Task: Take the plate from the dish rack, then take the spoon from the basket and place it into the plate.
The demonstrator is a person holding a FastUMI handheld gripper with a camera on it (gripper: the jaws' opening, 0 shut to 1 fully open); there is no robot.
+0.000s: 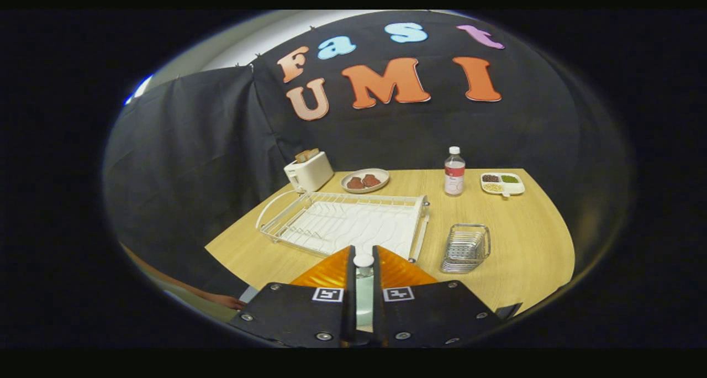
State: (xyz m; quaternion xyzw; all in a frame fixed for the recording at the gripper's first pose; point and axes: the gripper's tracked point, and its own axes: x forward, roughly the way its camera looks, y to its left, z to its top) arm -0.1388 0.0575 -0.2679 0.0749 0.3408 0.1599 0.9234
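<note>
Gripper [363,256] fingers [331,270] stand close together, pinching a narrow pale object with a rounded whitish tip that rises in the slot between them. Cannot tell for certain what it is (a light handle-like strip; possibly the spoon or the plate seen edge-on), so it is left unnamed.

Just ahead of the fingertips lies the white wire dish rack [342,220] on the wooden table [525,240]; its slots look empty from here. Ahead and to the right of the fingers, near the rack's right end, sits the metal mesh basket [465,248]; its contents are not readable.

Beyond the rack, further out from the jaws: a white toaster [309,172] off to the left, an oval dish [365,180] with two brown pieces straight ahead, a clear bottle [454,171] with a white cap to the right, and a divided tray [502,183] of small dark, green and pale items further right still.

Below and left of the fingers, a person's hand [226,299] shows at the table edge.
</note>
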